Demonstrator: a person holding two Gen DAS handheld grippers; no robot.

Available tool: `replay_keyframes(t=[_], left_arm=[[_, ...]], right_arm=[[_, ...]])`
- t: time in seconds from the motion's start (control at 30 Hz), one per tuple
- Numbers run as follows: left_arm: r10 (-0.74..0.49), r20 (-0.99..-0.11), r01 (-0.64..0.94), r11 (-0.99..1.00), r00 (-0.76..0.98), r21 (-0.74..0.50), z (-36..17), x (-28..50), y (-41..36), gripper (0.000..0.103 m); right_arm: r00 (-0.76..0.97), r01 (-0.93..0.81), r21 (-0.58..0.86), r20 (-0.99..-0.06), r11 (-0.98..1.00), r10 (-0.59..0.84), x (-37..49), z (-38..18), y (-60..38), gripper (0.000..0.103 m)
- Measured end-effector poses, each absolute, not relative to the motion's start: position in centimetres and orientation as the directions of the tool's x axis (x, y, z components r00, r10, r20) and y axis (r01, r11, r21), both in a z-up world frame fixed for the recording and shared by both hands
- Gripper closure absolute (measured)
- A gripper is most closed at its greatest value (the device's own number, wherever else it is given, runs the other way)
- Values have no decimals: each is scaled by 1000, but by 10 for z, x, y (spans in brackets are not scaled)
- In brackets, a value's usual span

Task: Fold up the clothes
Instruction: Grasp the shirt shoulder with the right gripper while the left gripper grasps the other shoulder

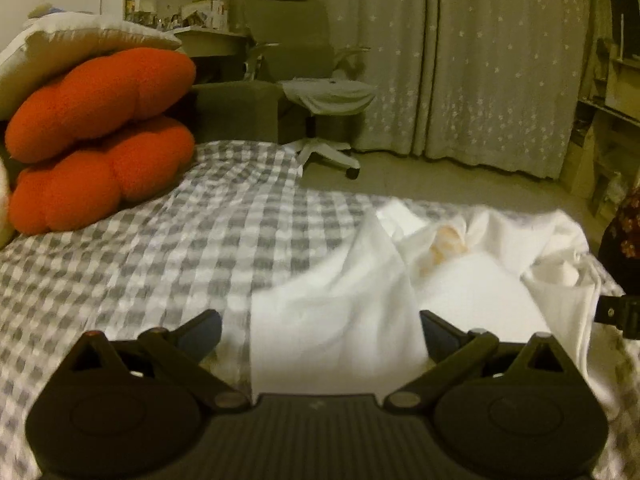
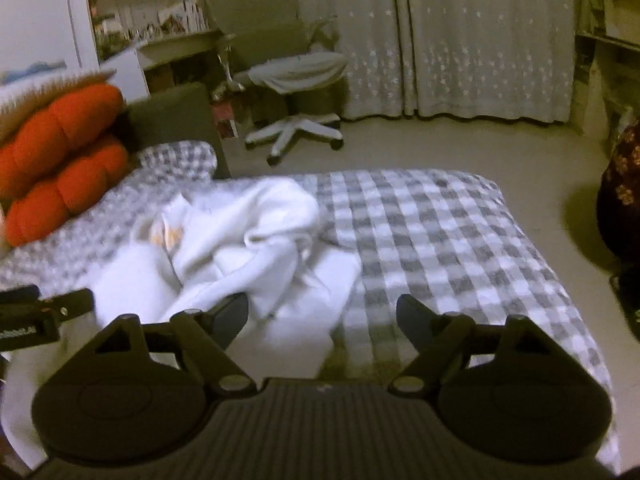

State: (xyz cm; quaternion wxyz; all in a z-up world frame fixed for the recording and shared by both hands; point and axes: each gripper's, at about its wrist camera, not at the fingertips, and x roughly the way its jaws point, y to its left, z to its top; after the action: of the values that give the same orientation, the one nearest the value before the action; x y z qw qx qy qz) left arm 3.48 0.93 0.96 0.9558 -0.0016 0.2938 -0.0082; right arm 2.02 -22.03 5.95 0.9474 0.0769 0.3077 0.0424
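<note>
Behind the bed (image 1: 140,240) you have star-printed curtains (image 1: 480,80), an office chair (image 1: 316,92) and two orange cushions (image 1: 100,140) stacked at about ten o'clock in the left view. The bed carries a grey and white checked cover, and on it lies the white garment (image 2: 248,248), crumpled in a heap with a small orange print showing among the folds.

Your left tongs (image 1: 320,332) are spread wide, and a flat part of the white cloth lies between the two fingers, but they do not pinch it. Your right tongs (image 2: 322,316) are also wide and hold nothing; the garment sits at about eleven o'clock from them, with its near edge by the left finger and the checked cover under the right one.

I judge the folding as hardly begun: no clean fold is visible, and the sleeves and body are still bunched together. You would first need to spread it flat.

Some small white writing shows on the other tool at nine o'clock in the right view, but it is too blurred to read.
</note>
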Motion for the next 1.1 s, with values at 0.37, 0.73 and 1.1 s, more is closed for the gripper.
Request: replay_keyframes(t=[0.37,0.73,1.1], left_arm=[[-39,-585,58,998,810,14,5,76,16,8],[-177,-593,149,984,785,-97,14,89,39,101],[-186,-593,179,981,783,-70,8,107,31,100]], right_arm=[[803,-132,412,-488,902,341,38,67,-228,19],[814,-146,548,-406,823,415,37,78,-248,19],[760,-114,373,-564,921,323,47,63,-225,73]])
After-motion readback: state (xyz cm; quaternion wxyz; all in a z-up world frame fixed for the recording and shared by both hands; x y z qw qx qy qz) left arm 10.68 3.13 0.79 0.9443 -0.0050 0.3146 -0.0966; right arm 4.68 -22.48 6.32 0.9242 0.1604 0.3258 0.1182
